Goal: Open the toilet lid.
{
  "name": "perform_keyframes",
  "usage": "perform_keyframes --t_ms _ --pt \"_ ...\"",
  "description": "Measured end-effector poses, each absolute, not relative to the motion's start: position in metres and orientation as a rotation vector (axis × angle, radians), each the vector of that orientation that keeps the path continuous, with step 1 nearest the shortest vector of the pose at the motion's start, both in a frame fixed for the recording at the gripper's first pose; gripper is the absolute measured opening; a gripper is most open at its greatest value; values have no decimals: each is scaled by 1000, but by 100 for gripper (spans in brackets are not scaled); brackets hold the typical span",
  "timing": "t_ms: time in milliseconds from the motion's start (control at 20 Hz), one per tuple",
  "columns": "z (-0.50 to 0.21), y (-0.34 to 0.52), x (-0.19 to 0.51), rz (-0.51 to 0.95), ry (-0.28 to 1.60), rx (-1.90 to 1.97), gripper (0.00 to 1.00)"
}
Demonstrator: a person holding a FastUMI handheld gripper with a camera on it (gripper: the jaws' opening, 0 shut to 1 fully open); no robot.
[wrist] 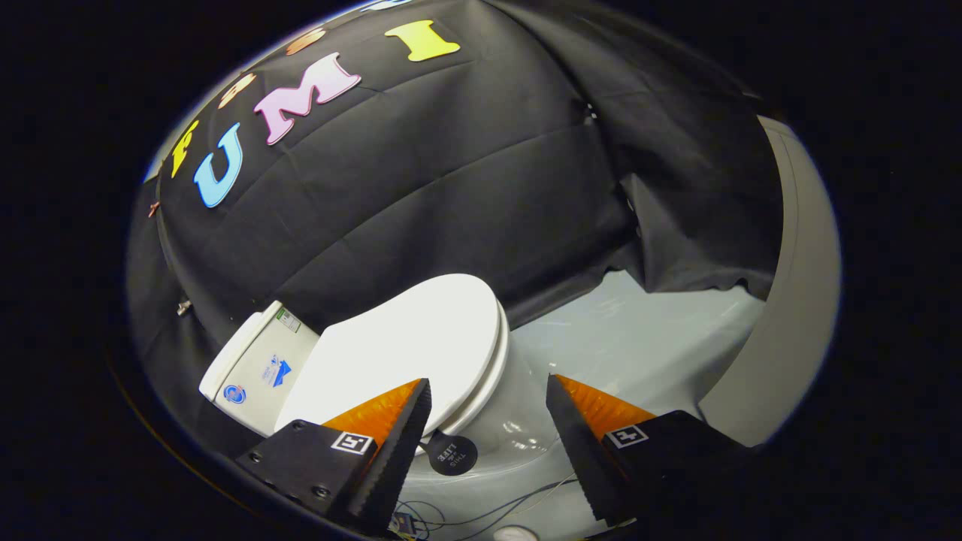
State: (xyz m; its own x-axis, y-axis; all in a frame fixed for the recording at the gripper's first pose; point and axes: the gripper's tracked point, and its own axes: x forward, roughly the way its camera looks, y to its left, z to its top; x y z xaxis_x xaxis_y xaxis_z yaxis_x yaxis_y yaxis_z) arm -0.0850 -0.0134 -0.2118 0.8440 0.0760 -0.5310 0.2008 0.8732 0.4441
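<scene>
Cistern (259, 368) is seen furthest left, against the black cloth wall; the toilet lid (409, 342) lies shut over the seat just beyond the left finger of the tool (488, 413). The tool is held wide apart, gripping nothing, with the lid's front rim and a small dark round tab (453, 454) between its fingers. The lid is judged light, rigid and glossy — likely slippery to the pads — and hinged at the cistern end. Hold is best taken at the front rim or by that tab, where leverage is greatest. Pale floor (646, 338) is seen to the right.
</scene>
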Motion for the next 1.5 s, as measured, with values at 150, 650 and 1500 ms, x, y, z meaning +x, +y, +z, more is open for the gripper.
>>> perform_keyframes --t_ms 150,650,1500 --pt "-230 -5 -86 -47 628 699 96" --pt "-266 20 -103 -42 739 1067 45" --pt "-267 22 -94 0 738 1215 17"
